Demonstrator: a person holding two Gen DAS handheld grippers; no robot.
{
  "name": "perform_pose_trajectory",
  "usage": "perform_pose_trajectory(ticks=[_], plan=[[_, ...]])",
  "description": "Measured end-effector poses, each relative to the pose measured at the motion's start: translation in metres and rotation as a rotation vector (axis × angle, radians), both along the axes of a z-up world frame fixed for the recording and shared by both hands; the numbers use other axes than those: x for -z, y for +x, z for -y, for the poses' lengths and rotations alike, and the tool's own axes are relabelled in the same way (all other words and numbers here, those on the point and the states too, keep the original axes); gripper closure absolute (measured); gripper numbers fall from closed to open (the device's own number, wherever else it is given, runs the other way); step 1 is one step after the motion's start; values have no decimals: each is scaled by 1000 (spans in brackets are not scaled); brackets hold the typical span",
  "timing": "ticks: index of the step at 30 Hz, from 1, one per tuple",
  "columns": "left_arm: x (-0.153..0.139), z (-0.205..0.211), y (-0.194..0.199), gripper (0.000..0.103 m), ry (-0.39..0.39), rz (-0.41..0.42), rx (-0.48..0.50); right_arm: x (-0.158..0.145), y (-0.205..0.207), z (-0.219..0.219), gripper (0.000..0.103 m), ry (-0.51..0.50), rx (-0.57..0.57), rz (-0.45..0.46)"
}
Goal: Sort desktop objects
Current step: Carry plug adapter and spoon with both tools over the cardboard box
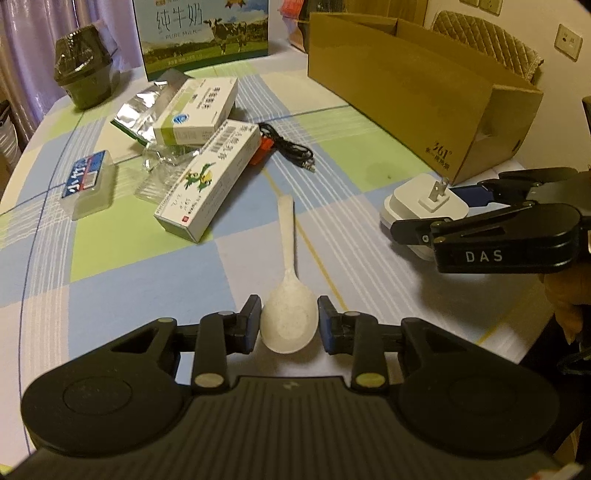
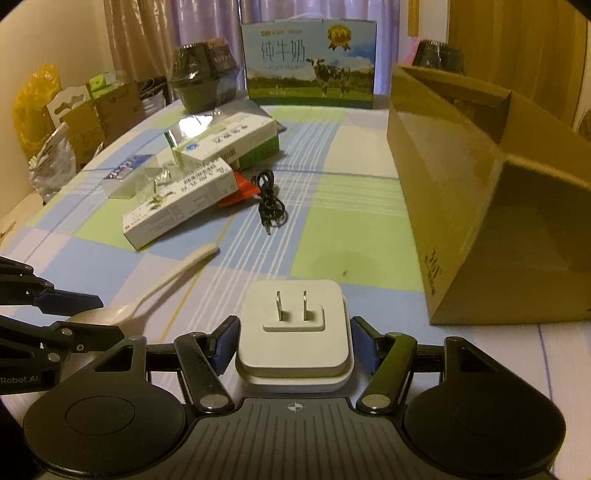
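A white plastic spoon (image 1: pixel 289 317) lies on the checked tablecloth, handle pointing away. My left gripper (image 1: pixel 289 325) is shut on its bowl, with a pad against each side; the right wrist view shows the left gripper (image 2: pixel 79 314) low at the left over the spoon (image 2: pixel 173 277). A white plug charger (image 2: pixel 295 332) rests prongs-up on the cloth. My right gripper (image 2: pixel 295 345) is shut on it, one blue pad on each flank. In the left wrist view the charger (image 1: pixel 424 205) sits between the right gripper (image 1: pixel 439 206) fingers, beside the cardboard box (image 1: pixel 413 88).
An open cardboard box (image 2: pixel 480 184) stands at the right. Further back lie two medicine boxes (image 1: pixel 207 184), a foil pouch (image 1: pixel 146 110), a clear plastic case (image 1: pixel 88 184), a black audio cable (image 1: pixel 291 149), an orange item (image 1: pixel 263 149), a dark cup (image 1: pixel 83 70) and a milk carton (image 1: pixel 203 33).
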State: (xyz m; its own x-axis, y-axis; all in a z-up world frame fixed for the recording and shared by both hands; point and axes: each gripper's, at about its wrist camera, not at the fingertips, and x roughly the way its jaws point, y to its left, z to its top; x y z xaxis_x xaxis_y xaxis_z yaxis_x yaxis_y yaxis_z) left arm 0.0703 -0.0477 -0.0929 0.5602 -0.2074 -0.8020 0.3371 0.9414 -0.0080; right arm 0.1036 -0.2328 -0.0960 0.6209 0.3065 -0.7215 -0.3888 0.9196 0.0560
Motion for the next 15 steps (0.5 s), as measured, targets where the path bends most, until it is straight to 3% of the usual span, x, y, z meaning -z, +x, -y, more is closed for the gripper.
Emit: perform_pose_trajectory(ticks=[15], plan=[[-29,12,-19,76,-3,67,20,-43,-28,13,41,21,34,71]])
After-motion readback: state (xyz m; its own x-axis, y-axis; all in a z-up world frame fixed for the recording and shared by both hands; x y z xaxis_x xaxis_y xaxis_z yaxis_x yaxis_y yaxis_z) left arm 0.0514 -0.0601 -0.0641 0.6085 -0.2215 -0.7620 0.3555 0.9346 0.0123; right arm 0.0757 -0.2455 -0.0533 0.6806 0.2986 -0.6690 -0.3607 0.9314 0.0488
